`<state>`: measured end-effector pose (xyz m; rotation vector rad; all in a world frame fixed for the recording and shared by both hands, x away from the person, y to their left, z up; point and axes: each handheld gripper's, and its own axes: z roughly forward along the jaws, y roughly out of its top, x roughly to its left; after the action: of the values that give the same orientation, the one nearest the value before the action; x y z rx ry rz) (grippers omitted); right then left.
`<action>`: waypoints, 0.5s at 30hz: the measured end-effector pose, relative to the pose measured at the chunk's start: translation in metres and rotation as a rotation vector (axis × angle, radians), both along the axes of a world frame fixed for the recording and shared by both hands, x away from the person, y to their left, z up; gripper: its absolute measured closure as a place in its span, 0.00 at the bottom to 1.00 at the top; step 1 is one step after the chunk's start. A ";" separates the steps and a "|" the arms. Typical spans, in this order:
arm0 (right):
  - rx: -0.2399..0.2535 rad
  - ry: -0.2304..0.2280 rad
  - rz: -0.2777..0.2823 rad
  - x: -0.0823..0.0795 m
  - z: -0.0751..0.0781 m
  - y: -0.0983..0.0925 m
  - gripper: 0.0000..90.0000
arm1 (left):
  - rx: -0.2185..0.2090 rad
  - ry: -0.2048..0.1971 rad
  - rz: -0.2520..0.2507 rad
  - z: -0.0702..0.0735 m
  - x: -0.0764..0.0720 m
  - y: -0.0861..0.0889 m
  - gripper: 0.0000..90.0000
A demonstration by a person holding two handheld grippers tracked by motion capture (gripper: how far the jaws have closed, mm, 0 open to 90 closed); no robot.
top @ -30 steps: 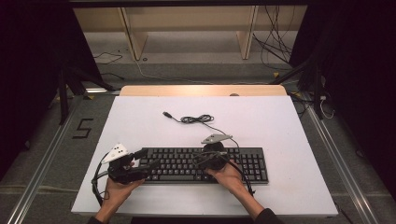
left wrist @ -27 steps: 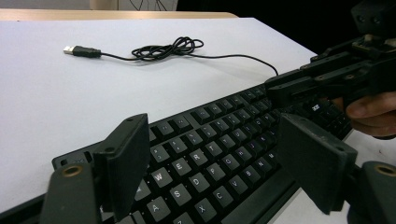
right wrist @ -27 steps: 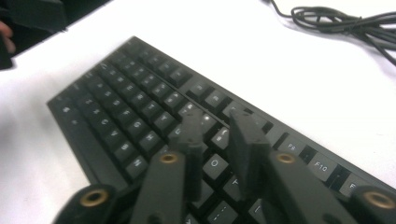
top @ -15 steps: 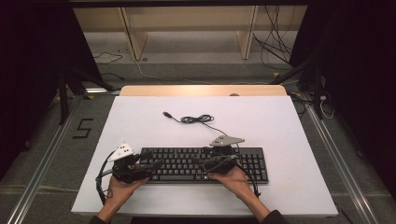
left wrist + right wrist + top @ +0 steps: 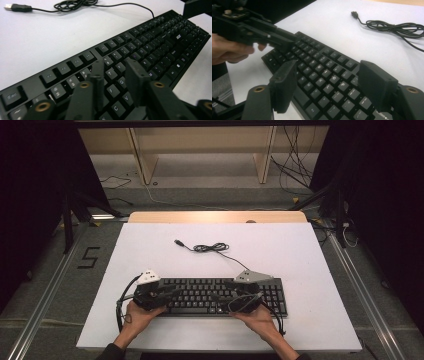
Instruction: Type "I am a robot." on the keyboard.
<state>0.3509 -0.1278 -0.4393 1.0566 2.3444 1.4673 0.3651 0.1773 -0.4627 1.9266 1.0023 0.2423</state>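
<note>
High view puts the black keyboard [image 5: 220, 296] under both your grippers, near your edge of the white table [image 5: 310, 270]. Your left gripper [image 5: 116, 75] hangs over the letter keys at its left end; its jaws have just been closing and now stand narrowly apart with nothing pinched, only keys beneath the gap. Your right gripper [image 5: 329, 86] hovers above the right half, its jaws just opened and spread wide over the keys, gripping nothing. Beyond both grippers the keyboard's cable [image 5: 212, 248] lies coiled, its plug [image 5: 17, 7] free.
</note>
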 end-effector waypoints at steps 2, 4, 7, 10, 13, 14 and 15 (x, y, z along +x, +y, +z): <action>0.003 0.000 0.003 -0.002 0.000 0.000 0.36 | 0.019 0.007 -0.012 -0.001 0.004 -0.004 0.83; 0.002 0.004 0.008 -0.004 -0.001 0.000 0.36 | 0.033 0.018 -0.022 -0.002 0.008 -0.008 0.88; -0.001 0.001 0.012 -0.005 -0.001 0.000 0.36 | 0.052 0.023 -0.037 -0.003 0.012 -0.015 0.93; 0.000 0.003 0.012 -0.005 -0.001 0.000 0.36 | 0.071 0.033 -0.046 -0.005 0.016 -0.020 0.98; 0.004 0.006 0.012 -0.006 -0.001 -0.001 0.35 | 0.081 0.047 -0.042 -0.007 0.018 -0.021 0.99; 0.006 0.006 0.013 -0.006 -0.002 -0.001 0.35 | 0.082 0.051 -0.040 -0.008 0.018 -0.021 0.99; 0.007 0.006 0.013 -0.006 -0.002 -0.001 0.35 | 0.084 0.052 -0.042 -0.008 0.019 -0.020 0.99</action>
<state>0.3447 -0.1288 -0.4409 1.0504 2.3560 1.4806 0.3841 0.1568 -0.4711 2.0372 0.9993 0.2141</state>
